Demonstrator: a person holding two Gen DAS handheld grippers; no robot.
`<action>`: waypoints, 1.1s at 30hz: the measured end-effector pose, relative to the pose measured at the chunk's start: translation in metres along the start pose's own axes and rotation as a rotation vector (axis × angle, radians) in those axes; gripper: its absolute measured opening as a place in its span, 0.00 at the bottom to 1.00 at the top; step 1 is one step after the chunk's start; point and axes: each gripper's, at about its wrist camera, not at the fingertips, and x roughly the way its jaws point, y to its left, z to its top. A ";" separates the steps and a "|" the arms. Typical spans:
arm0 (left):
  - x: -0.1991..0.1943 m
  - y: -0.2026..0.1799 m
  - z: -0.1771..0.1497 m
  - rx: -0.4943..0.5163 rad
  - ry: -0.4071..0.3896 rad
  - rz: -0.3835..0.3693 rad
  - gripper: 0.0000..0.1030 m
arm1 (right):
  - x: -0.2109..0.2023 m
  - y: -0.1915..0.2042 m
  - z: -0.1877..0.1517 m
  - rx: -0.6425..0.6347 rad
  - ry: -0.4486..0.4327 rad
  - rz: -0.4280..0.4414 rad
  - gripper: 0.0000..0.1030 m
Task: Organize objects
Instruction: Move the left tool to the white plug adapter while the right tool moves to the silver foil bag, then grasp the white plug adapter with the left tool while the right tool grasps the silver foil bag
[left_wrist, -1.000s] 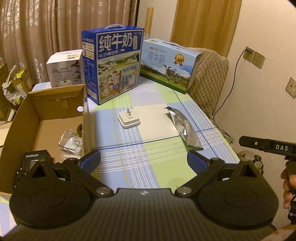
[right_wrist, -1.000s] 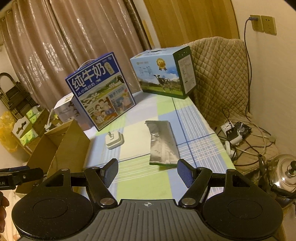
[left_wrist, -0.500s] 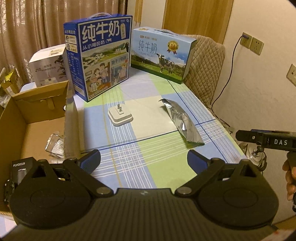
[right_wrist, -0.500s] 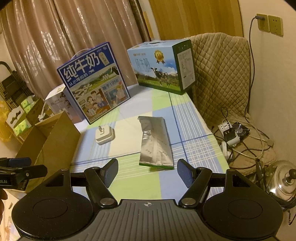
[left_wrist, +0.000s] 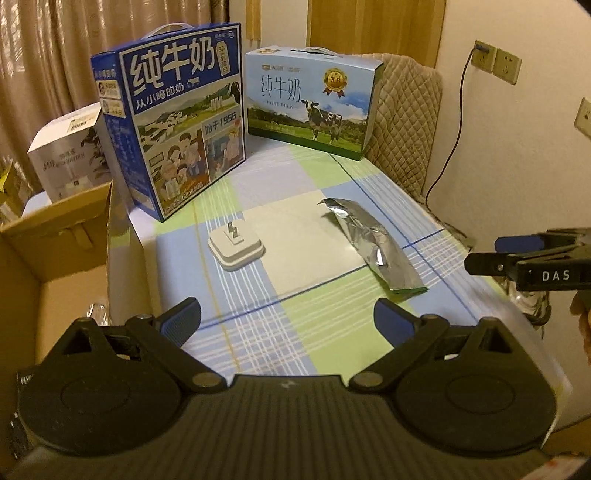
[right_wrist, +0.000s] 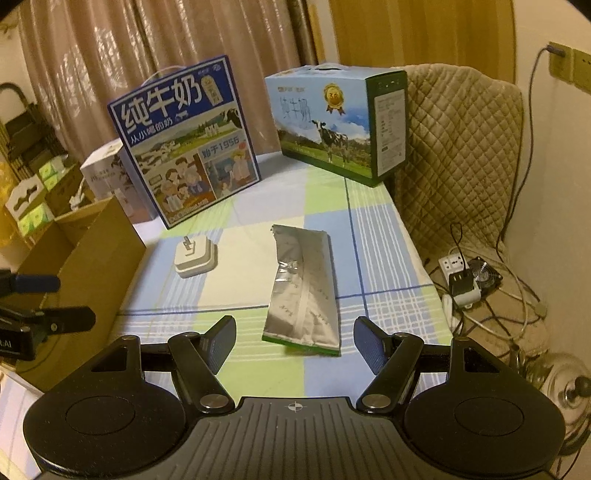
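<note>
You've brought both grippers lower and nearer over the table's near edge—left gripper (left_wrist: 286, 319) and right gripper (right_wrist: 295, 341) both spread apart, empty—so a pick looks close: the crinkled silver foil pouch (right_wrist: 303, 284) lies flat toward the table's (right_wrist: 373, 236) right edge, the white plug adapter (left_wrist: 236, 245) mid-table.

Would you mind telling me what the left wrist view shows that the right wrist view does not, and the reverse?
Only the left wrist view looks down into the cardboard box. Only the right wrist view shows the power strip and metal kettle on the floor. Both show the white charger, the silver pouch, both milk cartons, the checked tablecloth, and both claws open: left claw, right claw.
</note>
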 end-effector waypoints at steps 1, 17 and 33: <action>0.003 0.001 0.002 0.010 -0.001 0.005 0.95 | 0.004 -0.001 0.001 -0.005 0.003 0.000 0.66; 0.065 0.011 0.043 0.148 0.078 0.027 0.96 | 0.078 0.000 0.037 -0.115 0.074 0.012 0.66; 0.130 0.038 0.078 0.159 0.164 0.014 0.98 | 0.164 -0.002 0.051 -0.159 0.181 -0.015 0.66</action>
